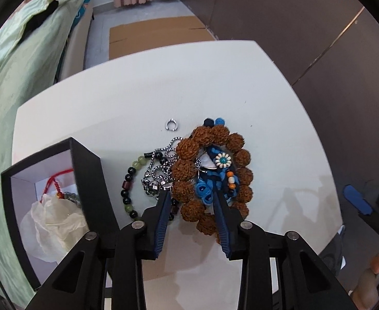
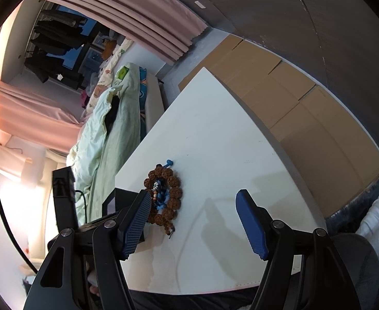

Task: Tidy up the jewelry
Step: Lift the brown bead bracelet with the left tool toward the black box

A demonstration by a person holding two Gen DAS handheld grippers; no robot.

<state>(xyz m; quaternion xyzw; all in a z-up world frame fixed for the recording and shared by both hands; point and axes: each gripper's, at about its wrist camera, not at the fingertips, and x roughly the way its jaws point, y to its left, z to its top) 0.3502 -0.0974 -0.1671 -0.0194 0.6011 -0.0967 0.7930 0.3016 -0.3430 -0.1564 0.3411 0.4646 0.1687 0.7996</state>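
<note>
White bench [image 1: 267, 103] carries a black open box [image 1: 86, 170] at left (red cord and crumpled tissue inside), and just right of it the jewelry pile. Left claw [image 1: 192, 196] is spread over the pile, its fingers straddling the near beads of the big brown seed-bead bracelet [image 1: 187, 166], not pinching it; right claw [image 2: 193, 201] spread wide, holding nothing. Smaller: blue woven bracelet [image 1: 205, 193] inside the brown loop, steel chain [image 1: 161, 165], dark-and-green bead bracelet [image 1: 130, 180], small silver ring [image 1: 171, 124] lying apart.

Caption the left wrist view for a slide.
Open left gripper straddles brown bead bracelet beside black box.
</note>
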